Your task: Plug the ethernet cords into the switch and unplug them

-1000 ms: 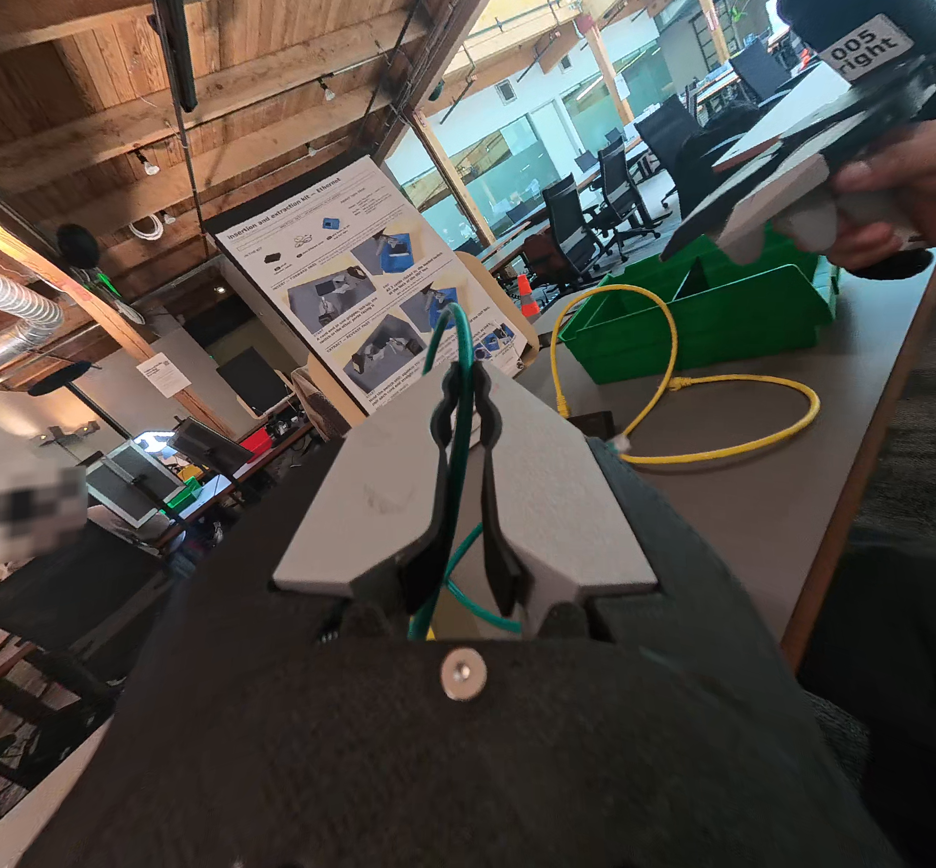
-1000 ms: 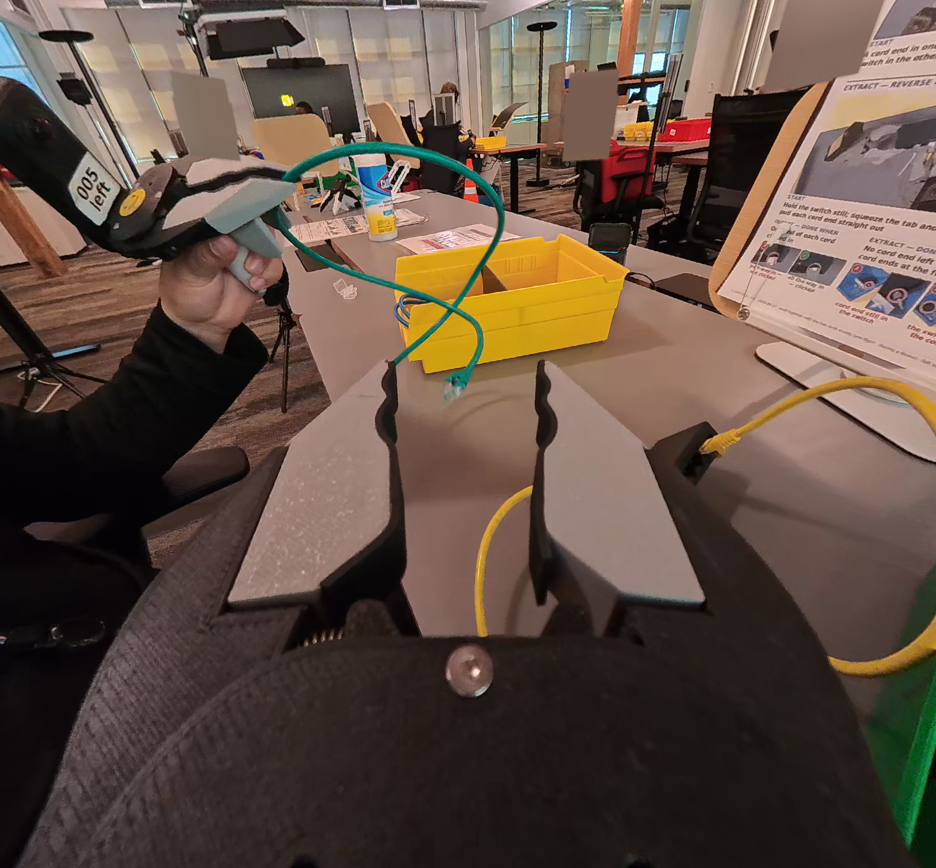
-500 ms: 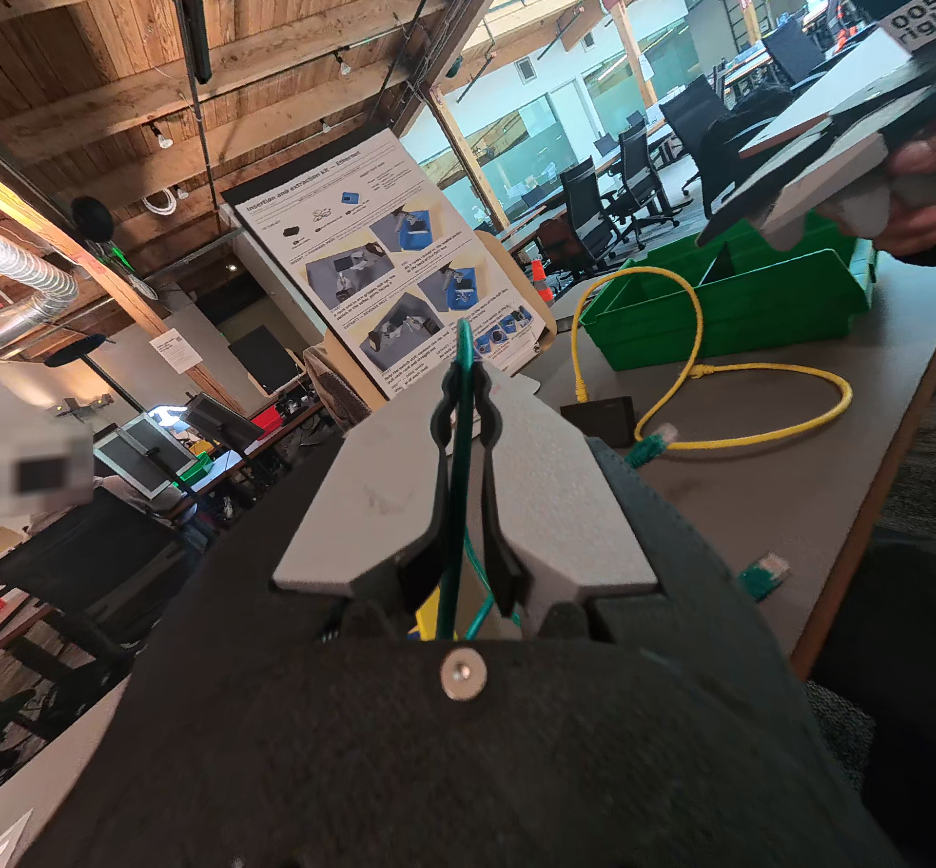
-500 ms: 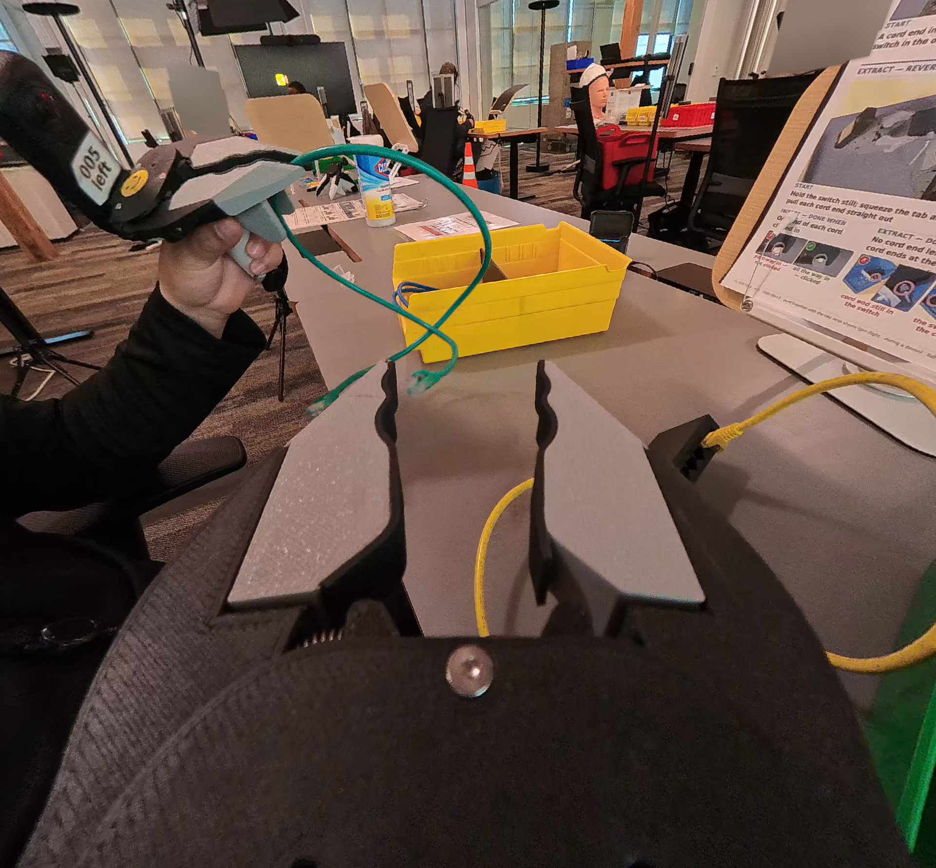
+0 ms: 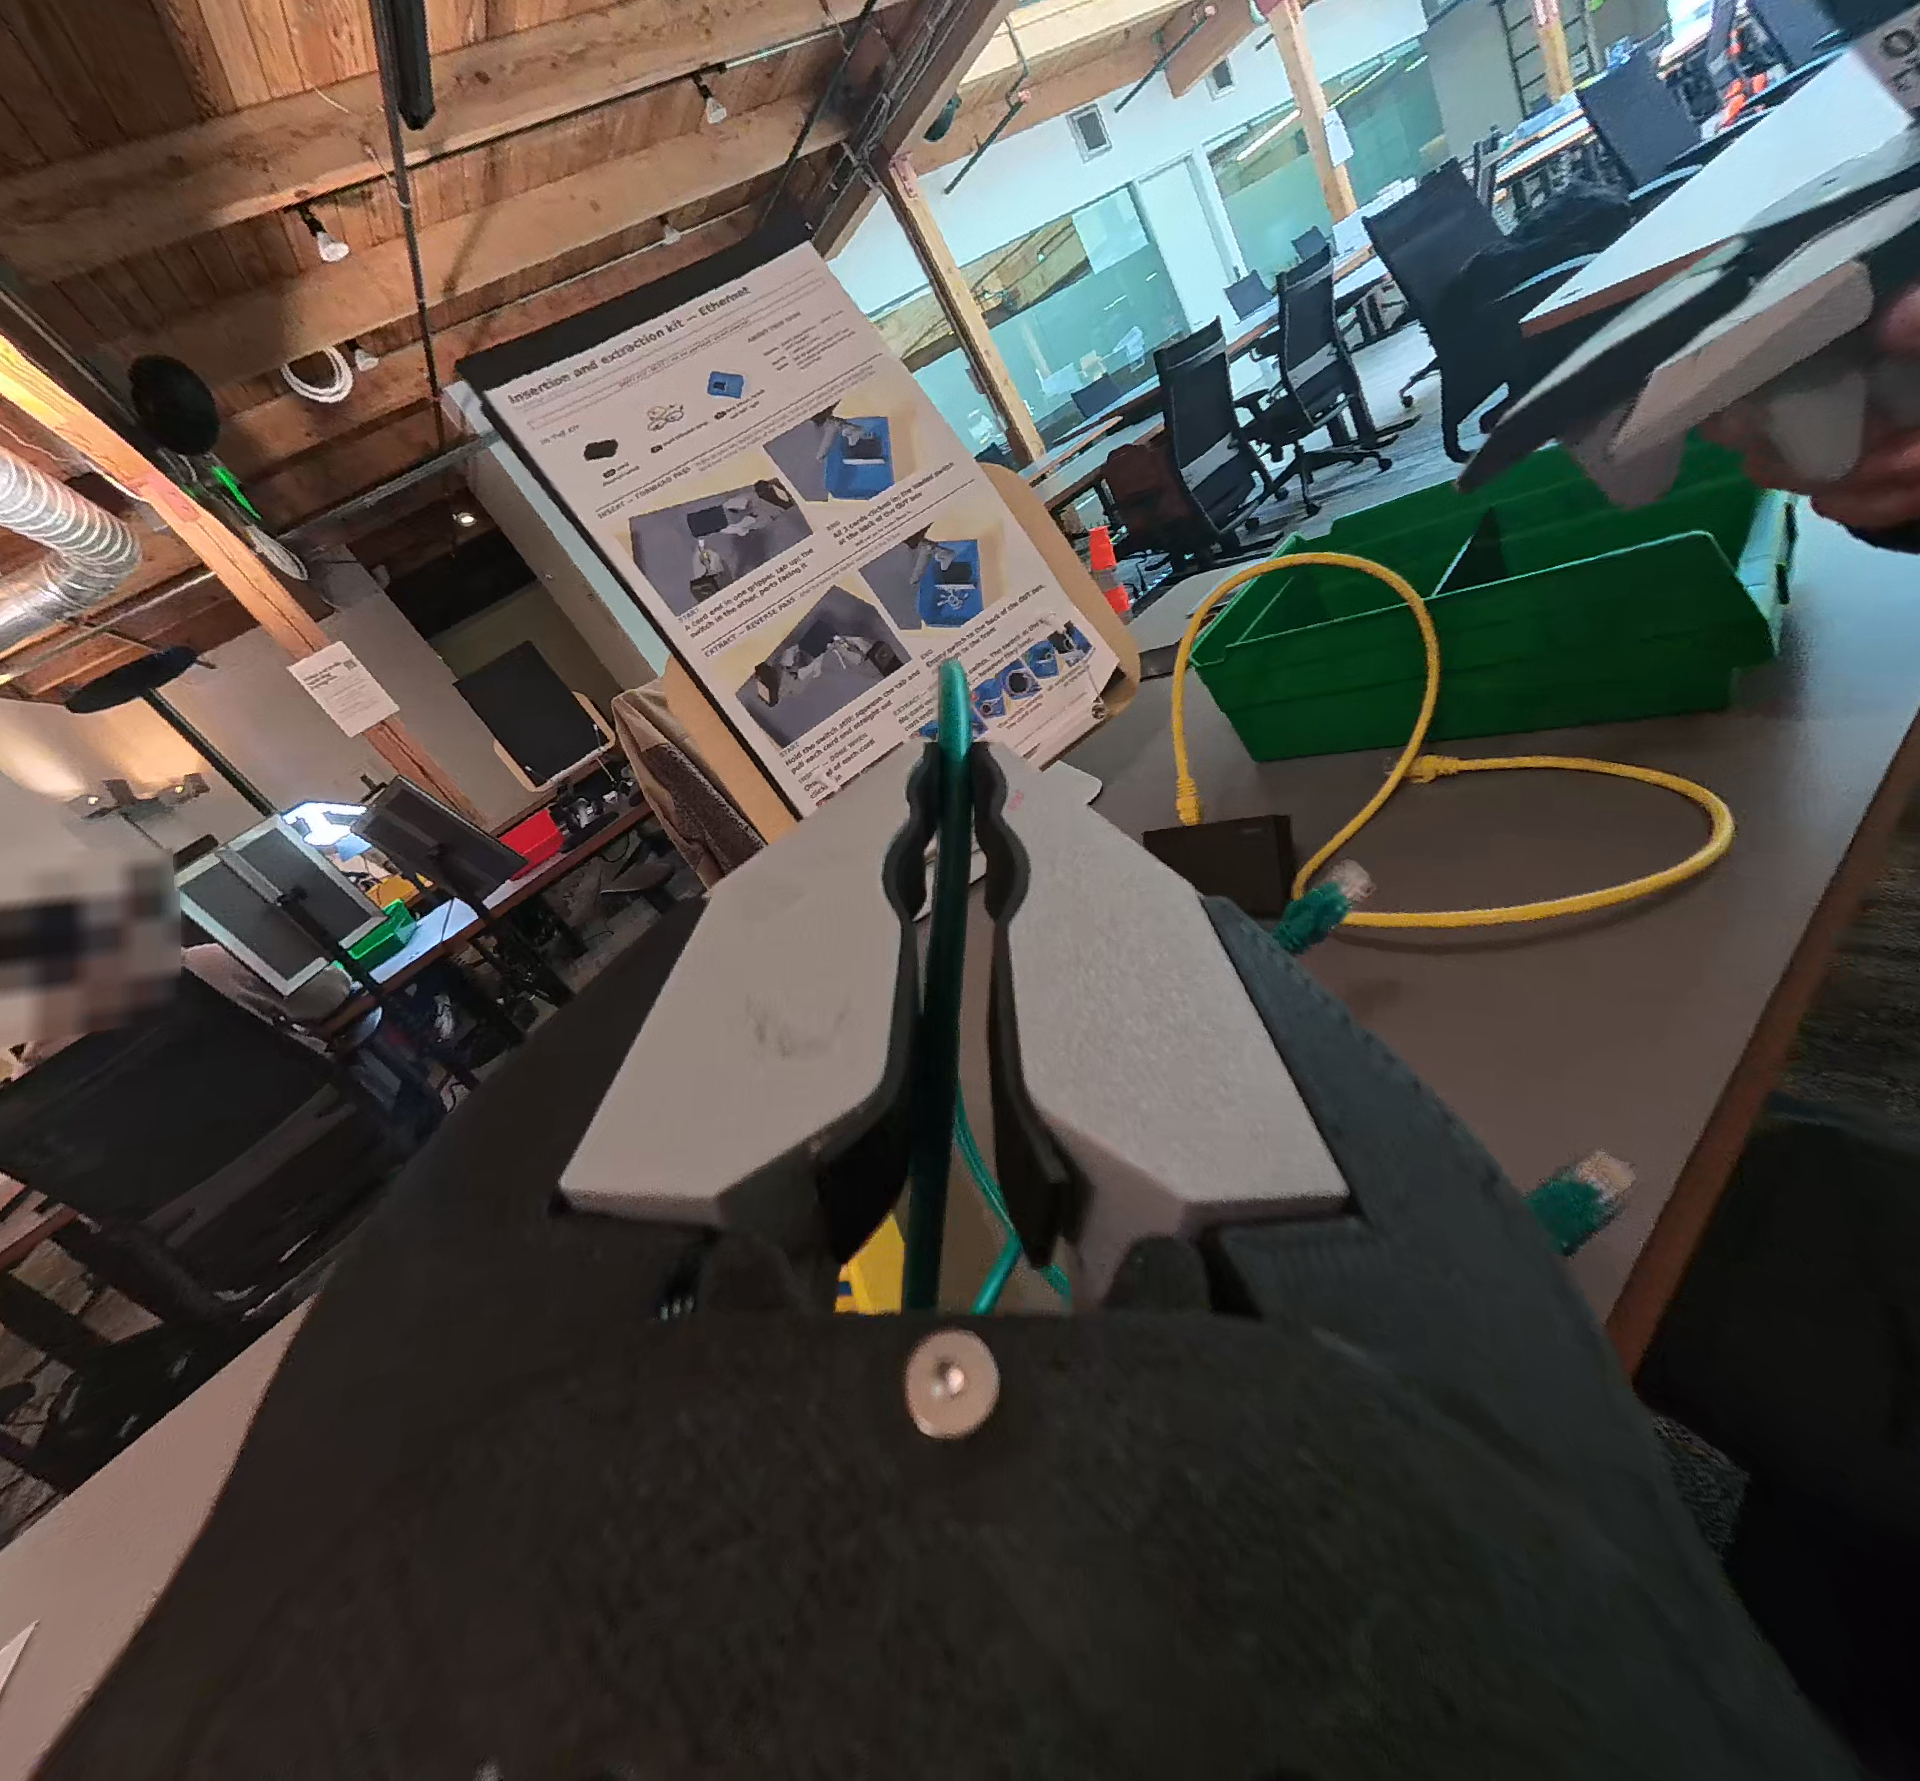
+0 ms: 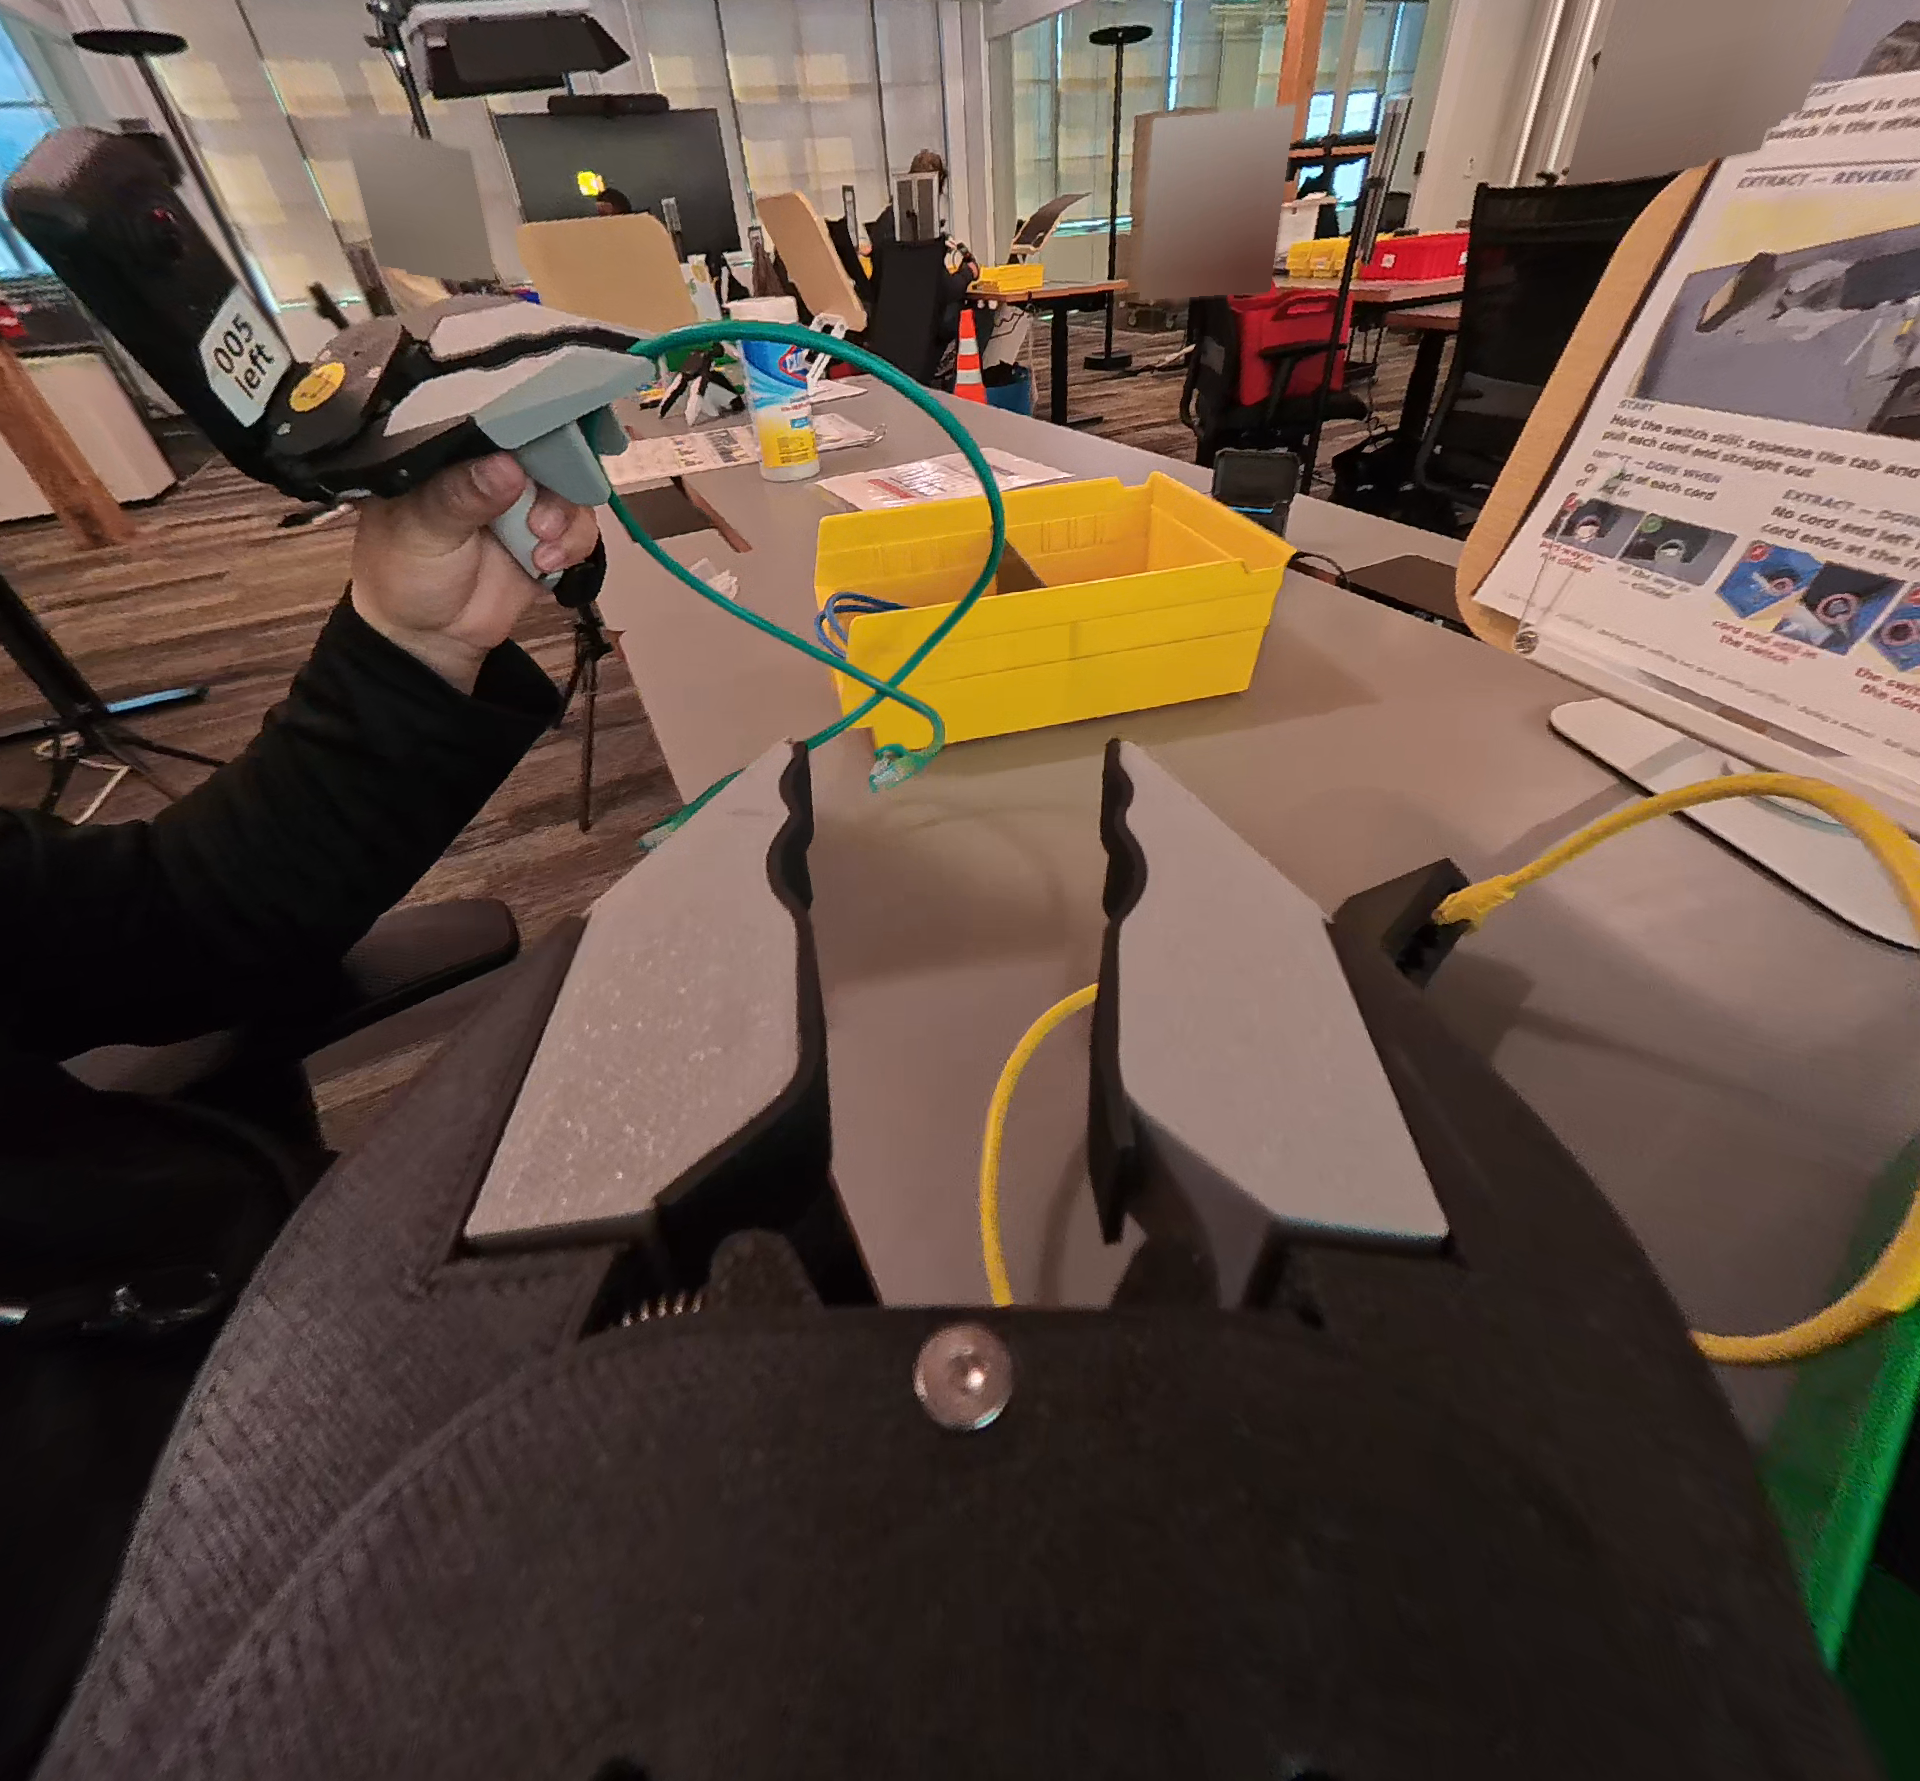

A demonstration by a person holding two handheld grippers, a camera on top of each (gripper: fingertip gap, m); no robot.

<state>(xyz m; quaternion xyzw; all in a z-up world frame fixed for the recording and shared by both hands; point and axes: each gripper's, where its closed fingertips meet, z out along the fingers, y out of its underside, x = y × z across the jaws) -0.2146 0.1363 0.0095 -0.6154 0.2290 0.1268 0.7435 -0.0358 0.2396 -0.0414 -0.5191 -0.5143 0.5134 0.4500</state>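
I've got the left claw pinching the thin green ethernet cord mid-length, lifted above the bench, so both plugs dangle free, probably so I can pick an end. The right claw is spread wide with nothing in it, hovering over the grey bench. The small black switch sits flat with the yellow ethernet cord already plugged in, looping past the green plastic bin. A yellow plastic bin sits farther along. Open office, wood-beam ceiling.

Likely open-plan office, desks, office chairs
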